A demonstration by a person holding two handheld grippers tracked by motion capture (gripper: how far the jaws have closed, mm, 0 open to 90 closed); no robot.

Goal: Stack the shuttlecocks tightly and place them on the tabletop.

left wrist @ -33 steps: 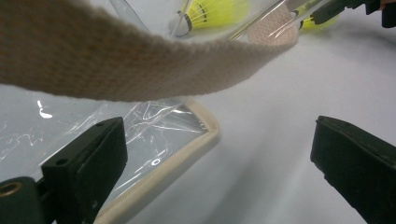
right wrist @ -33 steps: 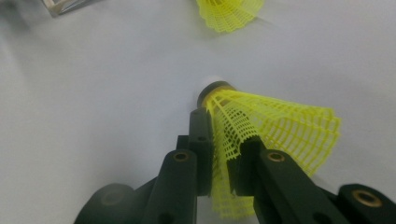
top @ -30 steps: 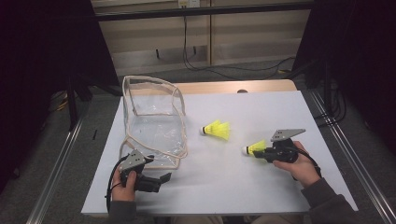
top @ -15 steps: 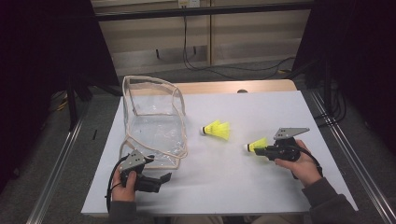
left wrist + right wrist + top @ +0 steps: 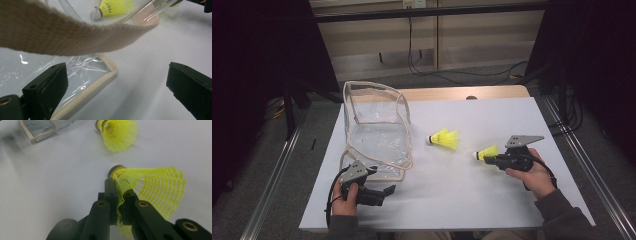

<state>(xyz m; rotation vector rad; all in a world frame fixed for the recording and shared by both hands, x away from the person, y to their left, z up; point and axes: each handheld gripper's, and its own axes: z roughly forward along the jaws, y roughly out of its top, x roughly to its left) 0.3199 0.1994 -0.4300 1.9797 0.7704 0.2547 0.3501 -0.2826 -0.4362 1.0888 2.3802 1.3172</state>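
The white table [image 5: 492, 200] carries everything; at its left stands a clear pouch [image 5: 377, 127] edged in beige tape, mouth open, its lower rim lying flat on the surface; the left gripper [image 5: 384, 192] sits just in front of that rim, held low in the person's left hand [image 5: 343, 200], its jaws spread wide with nothing between them; in the left gripper view one jaw lies over the pouch's taped corner [image 5: 107, 72] and the other over bare table, while a beige strap [image 5: 62, 37] crosses above. The right gripper [image 5: 489, 159] lies at the table's right, in the right hand [image 5: 534, 175]; its jaws are closed on the skirt of a yellow shuttle [image 5: 147, 187], pinching the mesh edge, cork end pointing away toward the pouch. A second shuttle [image 5: 444, 139] lies on its side between pouch and right gripper, apart from both.
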